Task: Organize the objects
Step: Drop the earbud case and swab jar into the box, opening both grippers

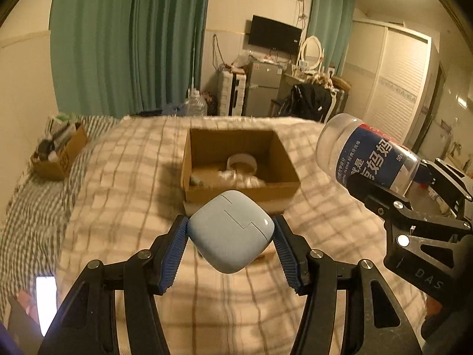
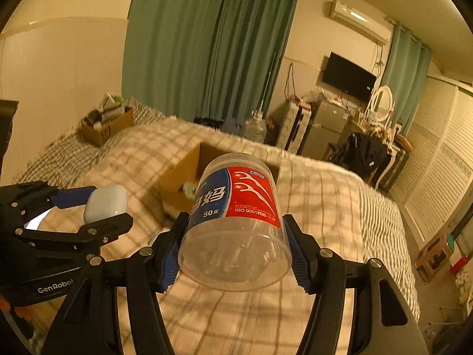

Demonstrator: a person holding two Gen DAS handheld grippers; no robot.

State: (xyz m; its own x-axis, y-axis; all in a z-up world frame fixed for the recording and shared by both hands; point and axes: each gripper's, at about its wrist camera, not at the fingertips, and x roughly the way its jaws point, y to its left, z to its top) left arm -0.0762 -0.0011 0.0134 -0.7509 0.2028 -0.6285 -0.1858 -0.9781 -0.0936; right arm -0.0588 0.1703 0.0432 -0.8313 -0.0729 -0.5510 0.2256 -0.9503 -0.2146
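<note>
Bedroom lit warm and dim, green curtains behind, and a checked blanket covering the bed (image 1: 142,195) where the action is. Both claws are loaded: the left claw (image 1: 230,236) is clenched on a pale blue case (image 1: 230,230), pinched between its ribbed blue pads above the blanket, just short of the open cardboard box (image 1: 239,189). The right claw (image 2: 233,251) grips a clear plastic jar (image 2: 236,222) with a red-and-blue label, tilted, hanging in the air near the same box. Inside the box, a white ring-shaped item (image 1: 241,162) and some white bits already lie on the bottom, so part of the sorting looks done. Neither held item is in yet; both drops are left, I'd say. A second box (image 1: 59,153), full, sits far off on the bed.
</note>
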